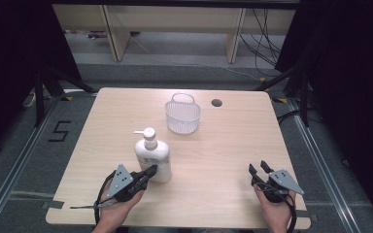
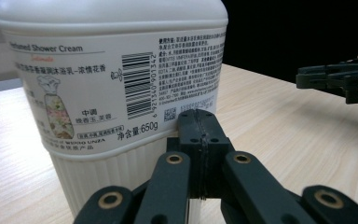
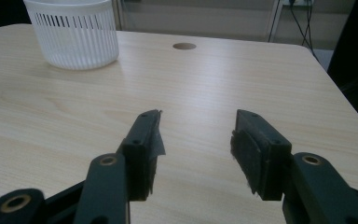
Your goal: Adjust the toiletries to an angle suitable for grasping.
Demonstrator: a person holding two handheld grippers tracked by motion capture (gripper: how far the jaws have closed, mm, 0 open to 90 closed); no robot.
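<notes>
Hands come in at the near edge of the counter (image 1: 213, 160), each with a tool. At the left, the left tool (image 1: 151, 172) has its jaws pressed together on nothing, tips just beside the lower part of a white pump bottle (image 1: 152, 156) that stands upright; whether they touch it I cannot tell. Farther back, near the middle, sits a white slotted basket (image 1: 182, 115), with a round hole (image 1: 216, 102) just to its right. At the right, the right tool (image 1: 258, 168) is released, jaws spread over bare wood.
</notes>
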